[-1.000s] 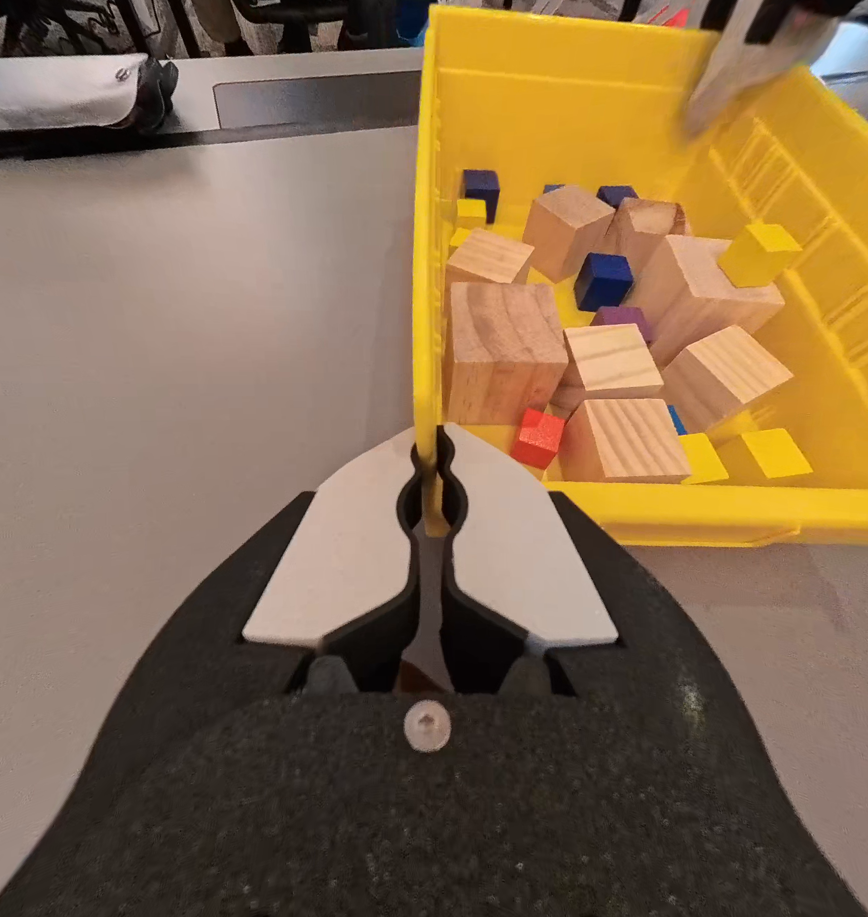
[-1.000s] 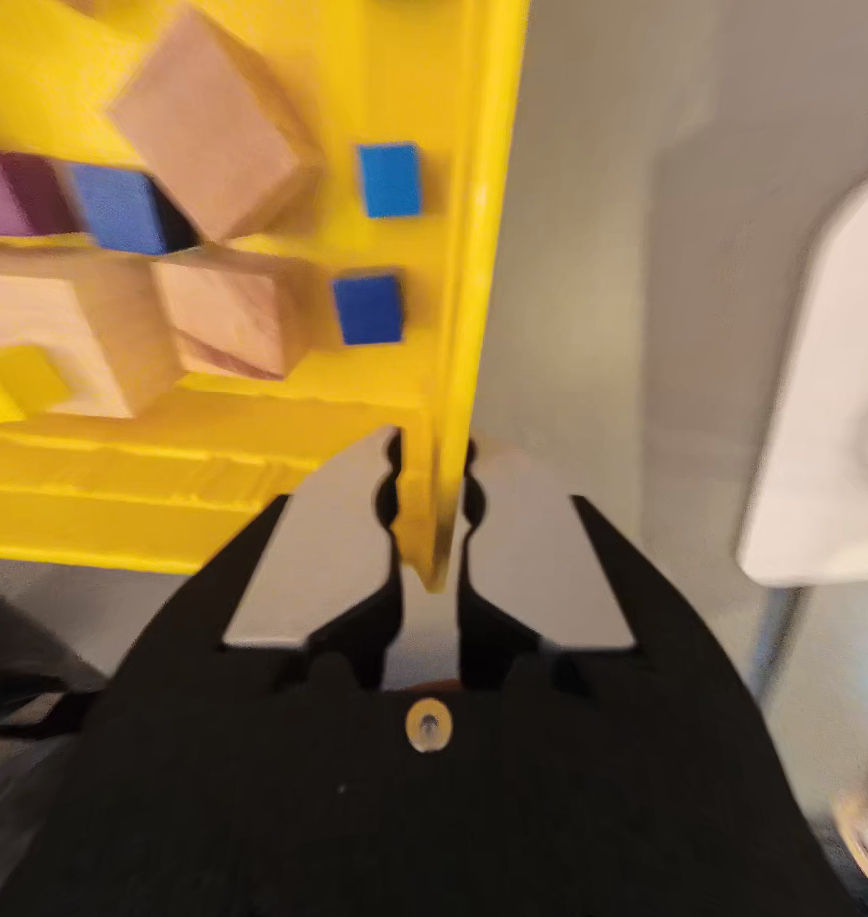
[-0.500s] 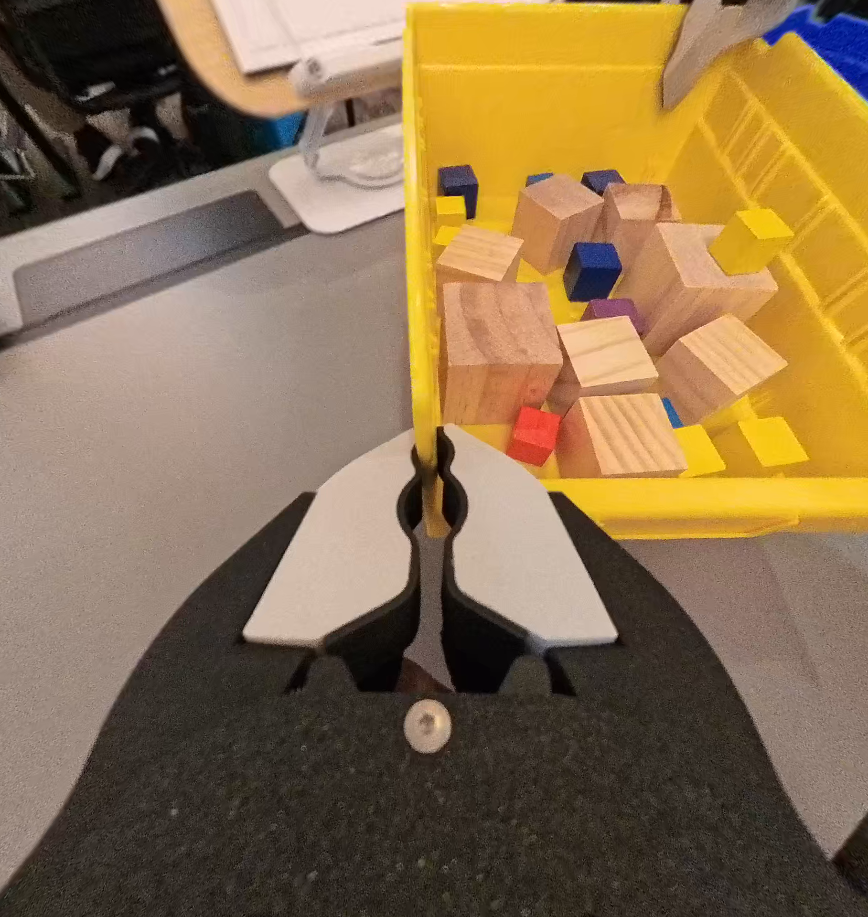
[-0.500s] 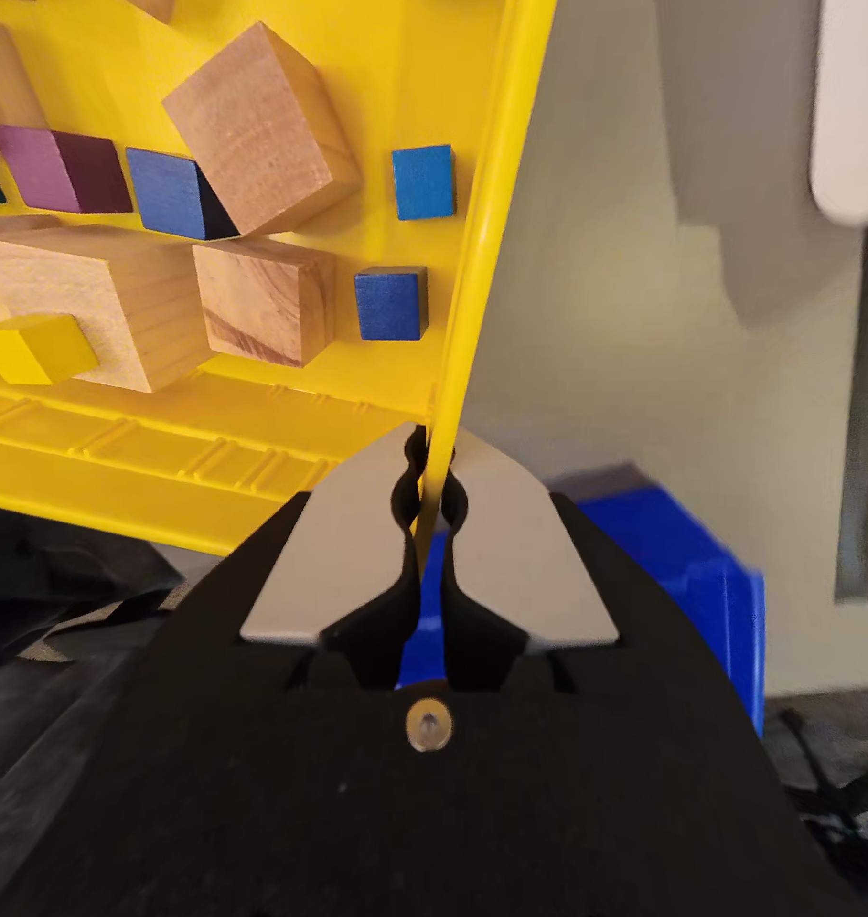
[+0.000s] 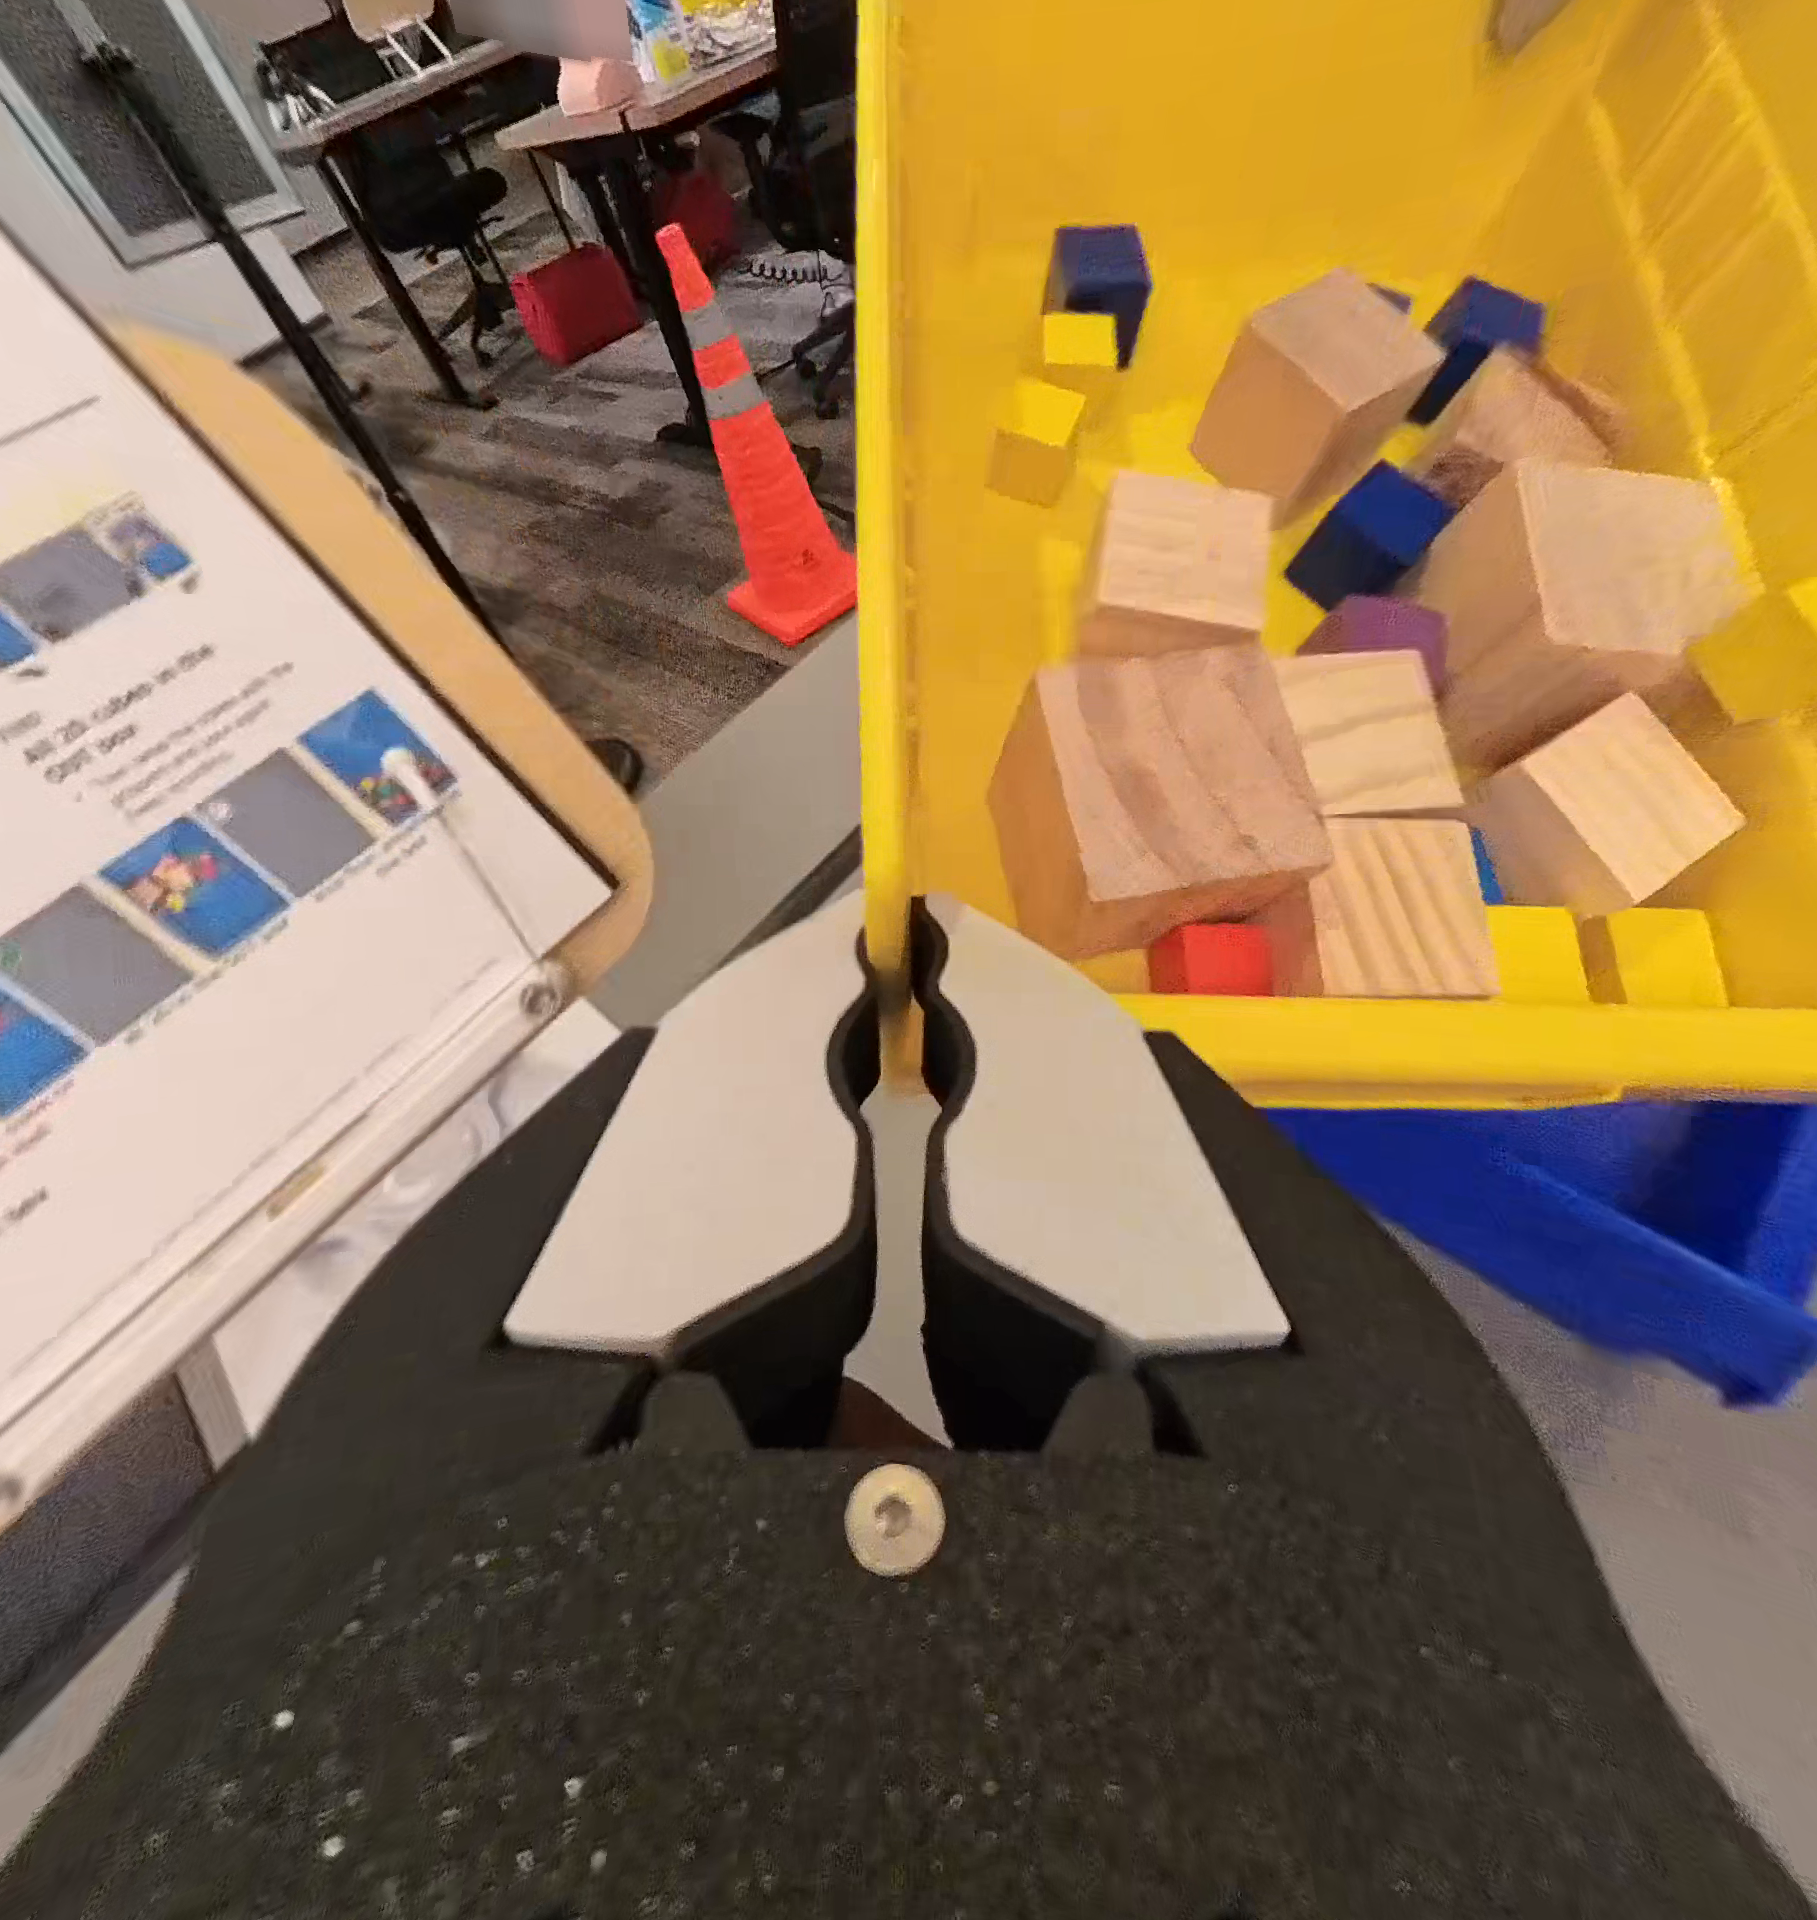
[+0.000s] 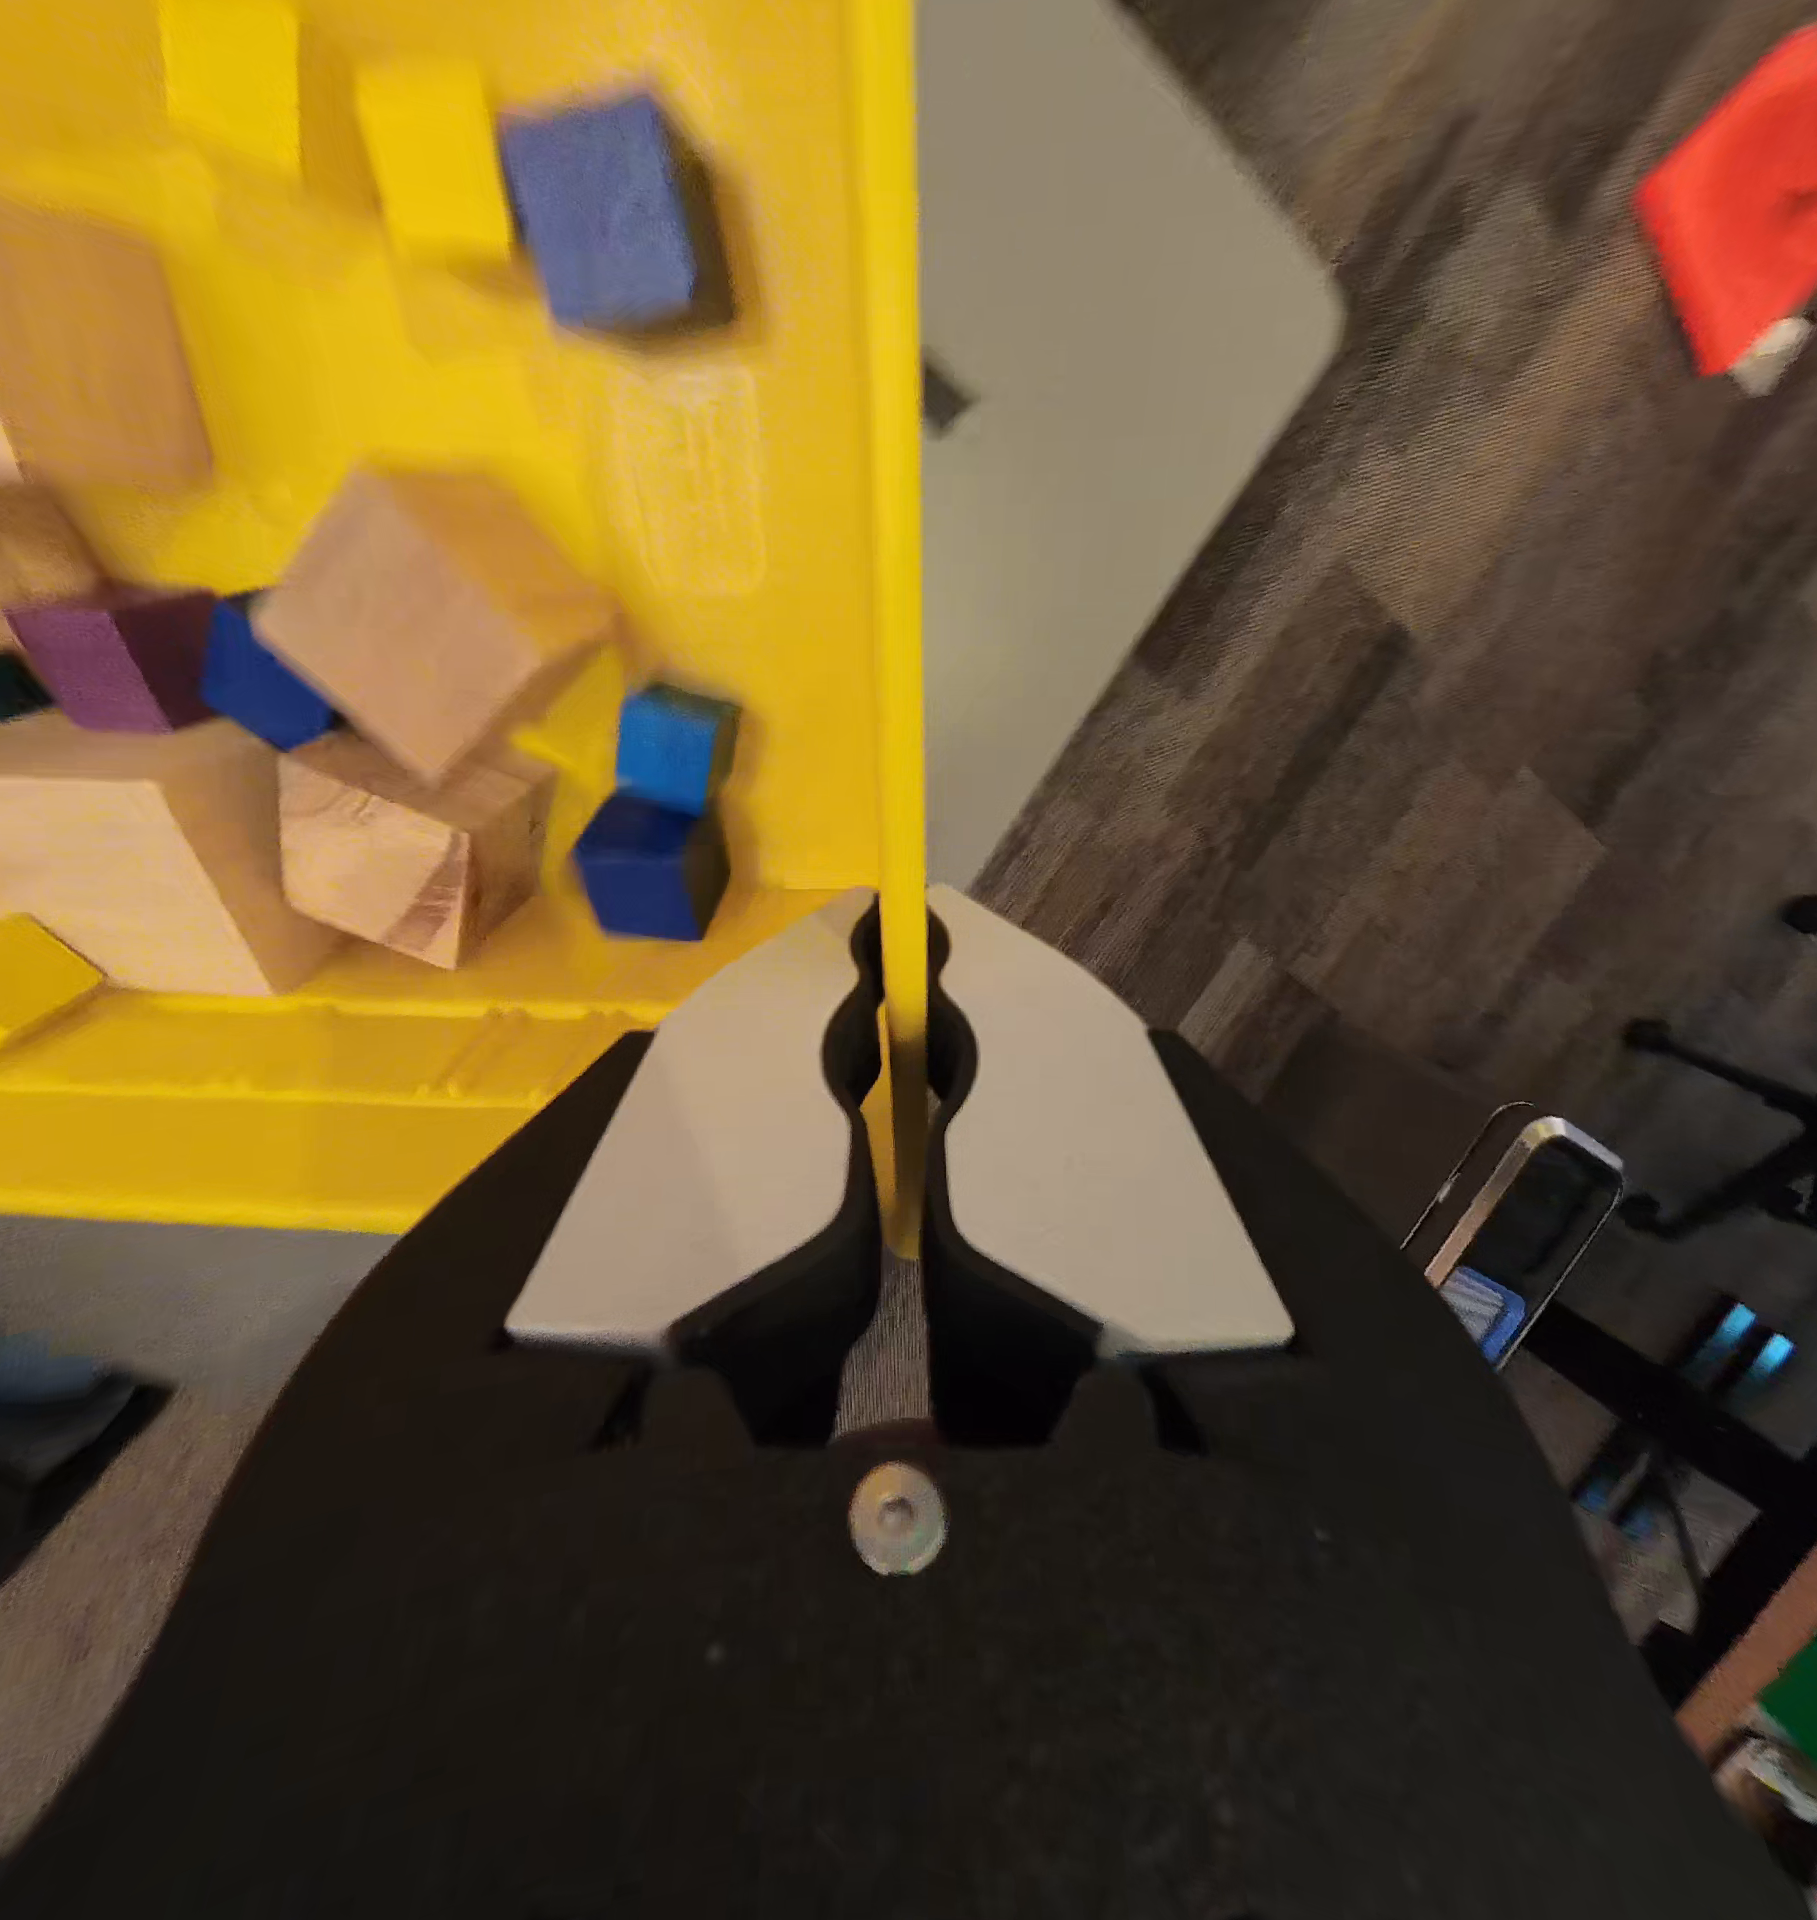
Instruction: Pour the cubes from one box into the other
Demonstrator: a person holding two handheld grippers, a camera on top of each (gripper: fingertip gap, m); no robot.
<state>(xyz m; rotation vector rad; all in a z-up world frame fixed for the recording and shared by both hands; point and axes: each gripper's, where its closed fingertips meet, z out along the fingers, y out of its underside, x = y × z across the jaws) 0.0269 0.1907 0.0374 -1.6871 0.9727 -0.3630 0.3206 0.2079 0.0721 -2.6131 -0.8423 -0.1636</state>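
Now both tools grip the yellow box (image 5: 1247,156): left tool (image 5: 893,961) clenched on one wall edge, right tool (image 6: 901,951) clenched on another. Box is lifted and tilted over the blue box (image 5: 1569,1236), cubes (image 5: 1153,800) sliding, none out yet. Stiff thin plastic, probably light; the load shifts, so rim corners look like the best hold. Counted: two boxes, about seven big wooden cubes, roughly a dozen small coloured ones, blur hides some.
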